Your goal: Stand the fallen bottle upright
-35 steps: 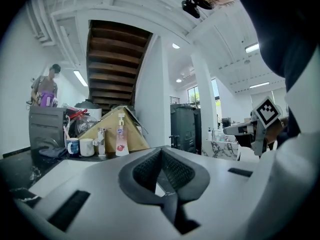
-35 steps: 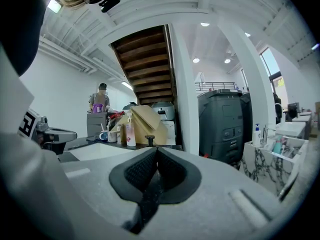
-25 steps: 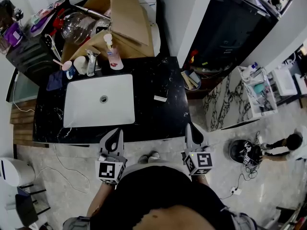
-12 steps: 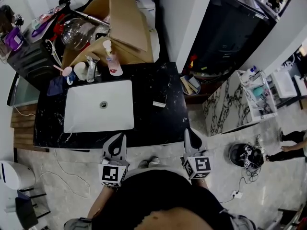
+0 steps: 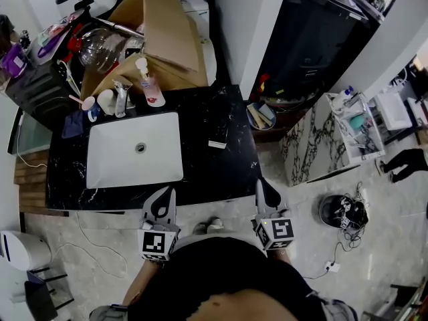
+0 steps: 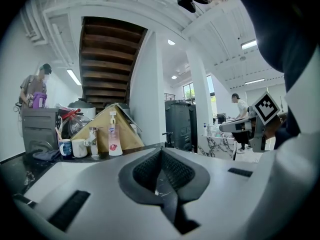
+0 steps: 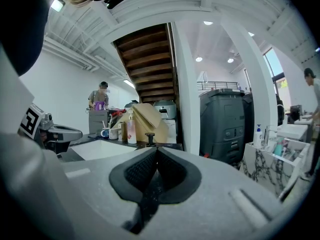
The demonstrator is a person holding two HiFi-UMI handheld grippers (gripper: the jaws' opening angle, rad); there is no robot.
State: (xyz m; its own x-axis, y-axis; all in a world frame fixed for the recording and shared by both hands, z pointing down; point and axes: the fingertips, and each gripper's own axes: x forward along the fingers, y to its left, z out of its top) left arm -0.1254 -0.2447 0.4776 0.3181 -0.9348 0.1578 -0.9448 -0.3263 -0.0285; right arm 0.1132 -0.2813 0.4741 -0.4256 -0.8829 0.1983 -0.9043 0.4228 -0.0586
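A small dark bottle (image 5: 218, 138) lies flat on the black countertop (image 5: 221, 169), right of the white sink (image 5: 134, 151); in the right gripper view the bottle (image 7: 148, 139) shows as a small dark shape far ahead. A pink pump bottle (image 5: 148, 89) stands upright behind the sink. My left gripper (image 5: 166, 192) and right gripper (image 5: 263, 184) hover at the counter's front edge, both well short of the fallen bottle. Both are shut with nothing between the pads, as the left gripper (image 6: 161, 156) and right gripper (image 7: 156, 156) show in their own views.
A faucet (image 5: 120, 96) and mugs (image 5: 105, 101) stand by the pump bottle, with a cardboard box (image 5: 170, 29) behind. A floor basket (image 5: 259, 116), a marble side table (image 5: 311, 139) and a black cabinet (image 5: 314, 42) are at the right. A person (image 5: 404, 162) walks far right.
Both grippers have kept their place at the counter's edge. The head view has drifted slightly, and the person on the floor at the right has moved.
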